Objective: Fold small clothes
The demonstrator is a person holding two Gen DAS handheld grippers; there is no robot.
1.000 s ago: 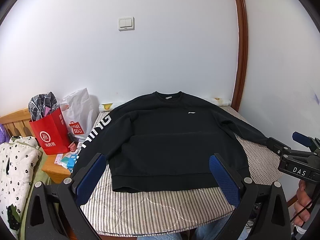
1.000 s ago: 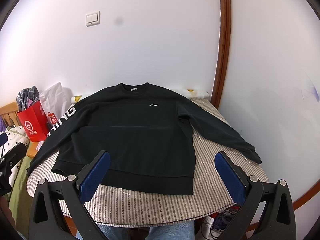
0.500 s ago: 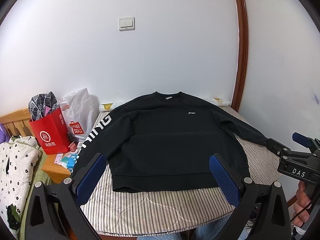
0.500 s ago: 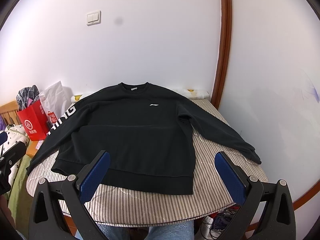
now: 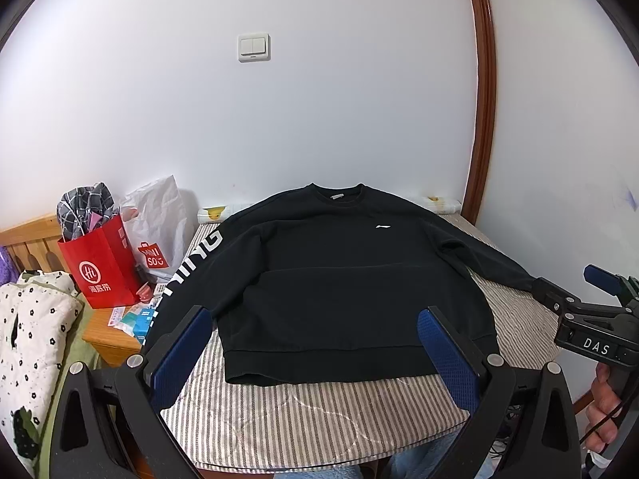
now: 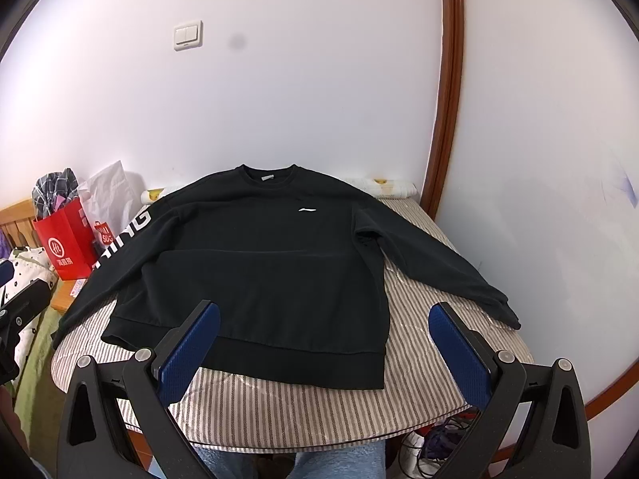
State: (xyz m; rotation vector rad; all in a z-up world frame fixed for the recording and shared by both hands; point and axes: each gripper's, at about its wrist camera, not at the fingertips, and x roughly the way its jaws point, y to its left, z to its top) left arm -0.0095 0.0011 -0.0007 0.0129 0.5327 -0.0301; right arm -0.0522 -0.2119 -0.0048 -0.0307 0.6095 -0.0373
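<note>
Black sweatshirt (image 5: 339, 279) lies flat, unfolded, on the striped table (image 5: 319, 411). Left gripper (image 5: 315, 355) and right gripper (image 6: 325, 349) hover spread and empty; nothing has shifted in the last second, so folding hasn't begun.

A red paper bag (image 5: 102, 263) and white plastic bag (image 5: 157, 227) stand at left; a light switch (image 5: 254, 47) sits upper centre.
</note>
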